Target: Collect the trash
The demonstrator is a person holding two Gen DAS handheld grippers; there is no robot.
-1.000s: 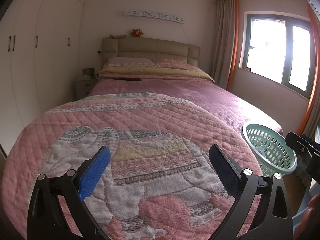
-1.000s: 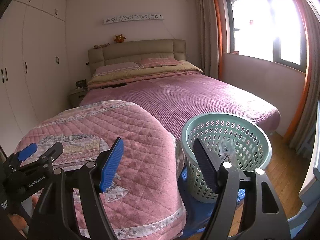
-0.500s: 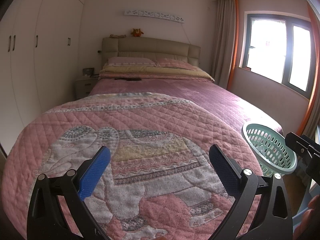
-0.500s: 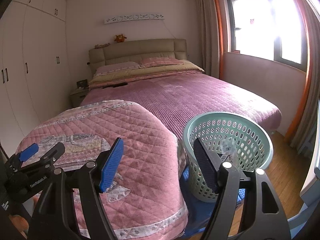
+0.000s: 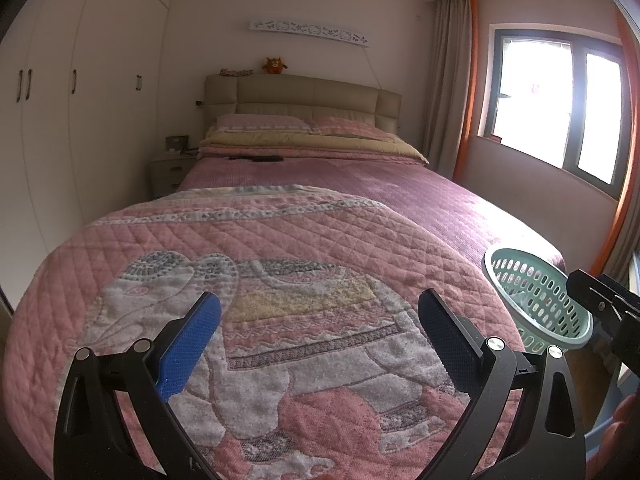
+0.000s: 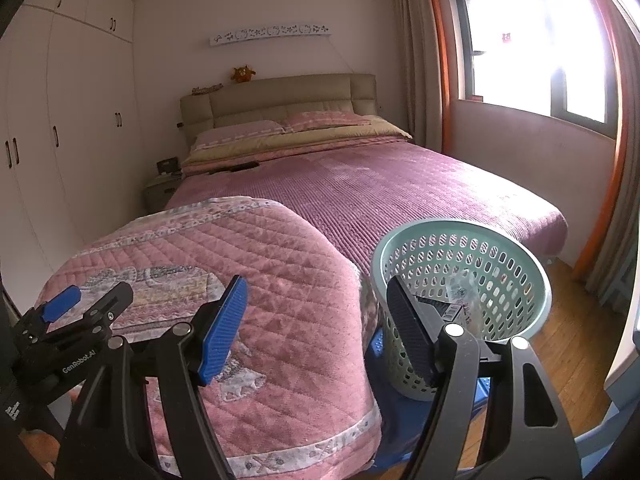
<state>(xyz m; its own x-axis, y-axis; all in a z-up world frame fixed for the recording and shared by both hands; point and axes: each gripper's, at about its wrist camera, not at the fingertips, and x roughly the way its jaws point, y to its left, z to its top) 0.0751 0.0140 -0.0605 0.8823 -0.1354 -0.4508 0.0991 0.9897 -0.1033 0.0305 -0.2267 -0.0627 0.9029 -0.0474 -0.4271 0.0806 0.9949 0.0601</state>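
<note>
Both tongs, the left tongs [image 5: 318,334] and the right tongs [image 6: 316,320], hang spread wide with nothing between them, over the pink elephant quilt [image 5: 280,280]. Just beside it on the floor, the green basket [image 6: 516,252] already holds crumpled clear wrappers [image 6: 460,292]. Beyond, the bed [image 6: 380,184] shows no litter, so collecting looks nearly finished.

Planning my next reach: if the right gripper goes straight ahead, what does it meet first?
Probably the quilt's right edge, with the basket just right of that line. Right gripper is open; depth is unclear.
</note>
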